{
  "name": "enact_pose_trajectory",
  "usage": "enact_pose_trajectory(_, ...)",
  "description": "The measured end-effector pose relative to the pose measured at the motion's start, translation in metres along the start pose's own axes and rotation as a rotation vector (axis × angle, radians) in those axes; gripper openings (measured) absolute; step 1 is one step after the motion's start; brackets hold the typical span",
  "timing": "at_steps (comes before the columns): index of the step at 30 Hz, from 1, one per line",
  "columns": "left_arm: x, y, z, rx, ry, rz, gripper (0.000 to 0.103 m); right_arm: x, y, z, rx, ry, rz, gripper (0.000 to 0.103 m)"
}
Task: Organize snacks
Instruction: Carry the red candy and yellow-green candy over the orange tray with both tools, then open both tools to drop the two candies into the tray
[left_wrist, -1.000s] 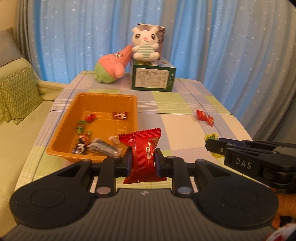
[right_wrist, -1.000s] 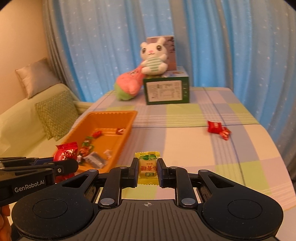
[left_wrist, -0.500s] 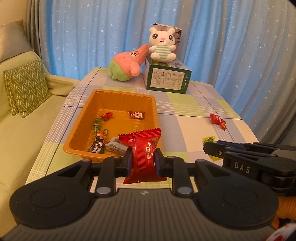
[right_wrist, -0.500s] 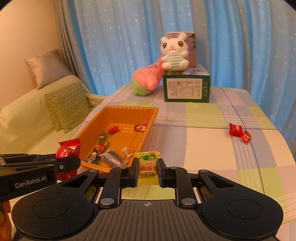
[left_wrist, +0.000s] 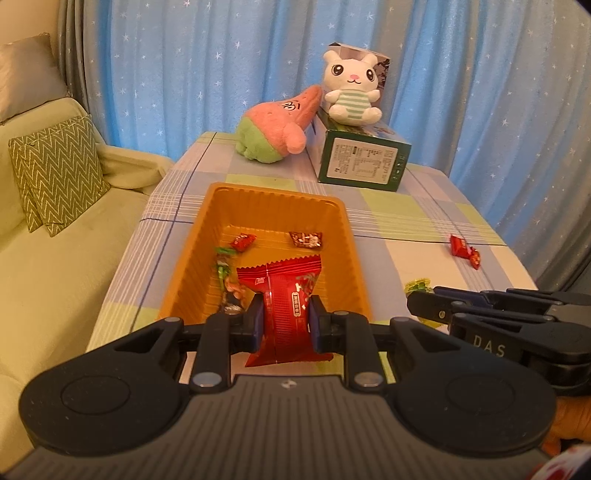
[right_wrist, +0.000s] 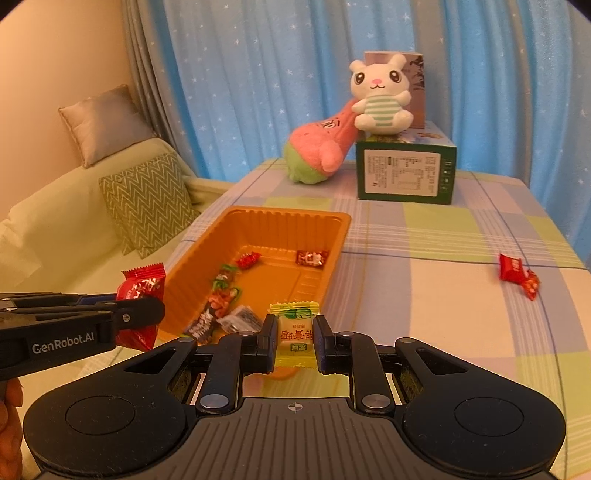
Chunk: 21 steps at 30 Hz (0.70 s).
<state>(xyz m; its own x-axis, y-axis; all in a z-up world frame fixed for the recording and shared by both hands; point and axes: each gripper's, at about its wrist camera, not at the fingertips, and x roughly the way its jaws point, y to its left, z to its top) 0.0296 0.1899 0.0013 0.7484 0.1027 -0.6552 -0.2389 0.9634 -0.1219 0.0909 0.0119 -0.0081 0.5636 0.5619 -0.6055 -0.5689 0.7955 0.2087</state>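
Observation:
My left gripper is shut on a red snack packet, held over the near end of the orange tray. The right wrist view shows that same gripper from the side, left of the tray, the red packet sticking up from it. My right gripper is shut on a yellow candy packet just above the tray's near right corner; it also shows at the right of the left wrist view. Several wrapped sweets lie in the tray. Two red candies rest on the cloth at the right.
At the table's far end stand a green box, a white plush rabbit on top of it, and a pink plush toy leaning beside it. A pale green sofa with a zigzag cushion runs along the table's left edge. Blue curtains hang behind.
Both grippers have moved leftward toward the tray with their packets still held. The red packet now hangs over the tray's near end; the yellow one is at its near right corner.

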Motion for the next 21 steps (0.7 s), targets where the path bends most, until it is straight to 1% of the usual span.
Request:
enact_pose_trajectory(8, 0.032, 0.021, 0.018, 0.006, 0.022, 0.0, 0.022, 0.039, 0.003, 0.015, 0.011, 0.032, 0.02, 0.02)
enact_pose_trajectory(21, 0.081, 0.037, 0.029, 0.016, 0.08, -0.019, 0.022, 0.087, 0.0, 0.029, 0.033, 0.067, 0.037, 0.02)
